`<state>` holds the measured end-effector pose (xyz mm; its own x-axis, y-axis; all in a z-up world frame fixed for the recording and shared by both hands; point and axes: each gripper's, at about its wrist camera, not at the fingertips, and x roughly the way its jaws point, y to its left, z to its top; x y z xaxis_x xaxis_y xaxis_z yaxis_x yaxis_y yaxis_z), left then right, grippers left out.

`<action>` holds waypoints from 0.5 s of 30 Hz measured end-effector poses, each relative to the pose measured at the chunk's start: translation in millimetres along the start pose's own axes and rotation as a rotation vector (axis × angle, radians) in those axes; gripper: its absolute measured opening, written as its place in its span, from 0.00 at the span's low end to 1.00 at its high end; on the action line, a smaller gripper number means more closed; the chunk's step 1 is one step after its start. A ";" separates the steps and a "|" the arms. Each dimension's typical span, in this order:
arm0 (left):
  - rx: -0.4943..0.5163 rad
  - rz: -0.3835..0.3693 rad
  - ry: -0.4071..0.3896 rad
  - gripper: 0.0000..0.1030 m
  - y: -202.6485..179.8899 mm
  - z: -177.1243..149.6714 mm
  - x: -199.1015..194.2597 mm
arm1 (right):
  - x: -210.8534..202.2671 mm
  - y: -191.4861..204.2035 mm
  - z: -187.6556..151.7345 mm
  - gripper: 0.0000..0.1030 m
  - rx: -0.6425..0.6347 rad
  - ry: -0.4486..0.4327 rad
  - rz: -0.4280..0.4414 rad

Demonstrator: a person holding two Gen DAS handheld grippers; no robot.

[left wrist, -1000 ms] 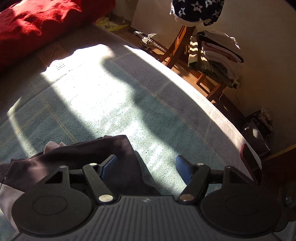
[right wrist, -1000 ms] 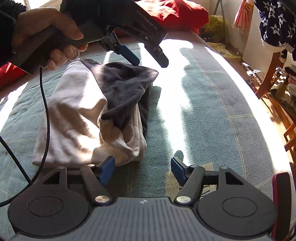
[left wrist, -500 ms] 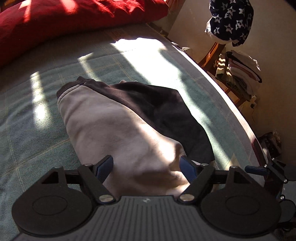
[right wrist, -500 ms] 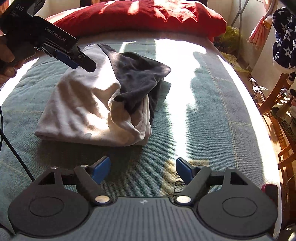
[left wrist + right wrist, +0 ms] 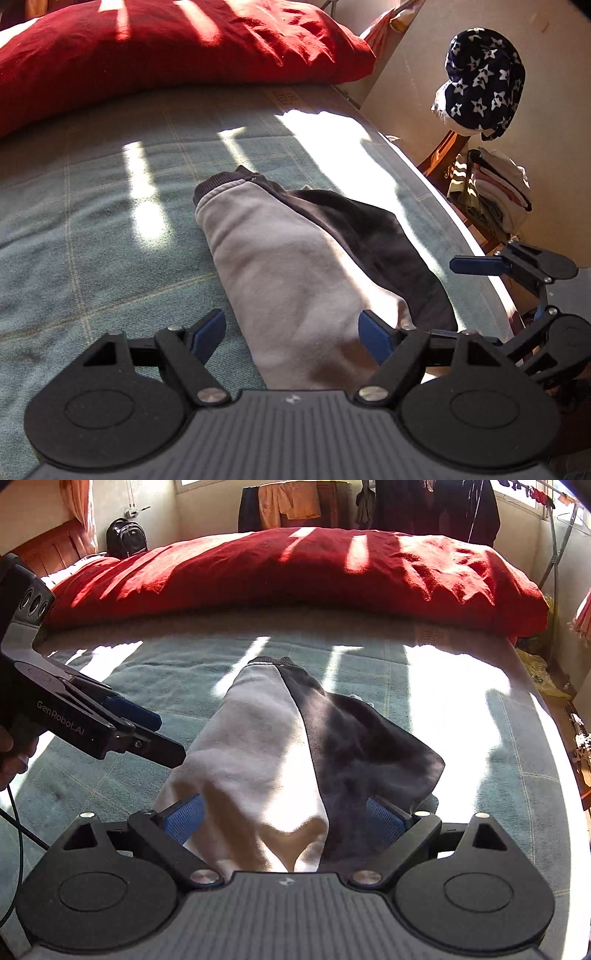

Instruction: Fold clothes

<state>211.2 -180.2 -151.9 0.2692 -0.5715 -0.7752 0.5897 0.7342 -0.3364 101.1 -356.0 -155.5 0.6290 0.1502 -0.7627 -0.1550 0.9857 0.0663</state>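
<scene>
Red duvet [image 5: 295, 576] beyond garment [image 5: 280, 760]; chair [image 5: 443, 147] perhaps beside.

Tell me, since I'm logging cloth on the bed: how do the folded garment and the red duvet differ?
The folded garment is two-toned, pale grey with a dark panel; the red duvet is one colour. The garment is a narrow bundle, while the duvet stretches nearly across the bed. The garment lies on the green blanket near both open grippers; the duvet is heaped at the far end. Both are sunlit.
</scene>
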 end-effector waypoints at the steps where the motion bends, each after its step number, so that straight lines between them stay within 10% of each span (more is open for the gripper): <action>1: 0.003 -0.009 -0.013 0.76 1.6 5.4 1.7 | 1.7 -1.9 0.0 0.95 -0.004 0.002 -0.008; 8: 0.135 -0.138 -0.067 0.76 -17.4 43.4 48.7 | 9.9 -20.7 -14.0 0.96 0.044 0.048 -0.041; 12: 0.195 0.028 0.034 0.71 5.1 36.4 86.5 | 14.7 -31.4 -22.8 0.96 0.073 0.076 -0.060; 15: 0.155 -0.011 0.012 0.71 30.4 27.9 82.5 | 16.4 -40.4 -26.7 0.96 0.095 0.078 -0.074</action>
<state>272.7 -215.2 -211.1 0.2532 -0.5738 -0.7789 0.7030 0.6623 -0.2593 97.4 -395.3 -187.8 0.5748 0.0739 -0.8150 -0.0349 0.9972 0.0659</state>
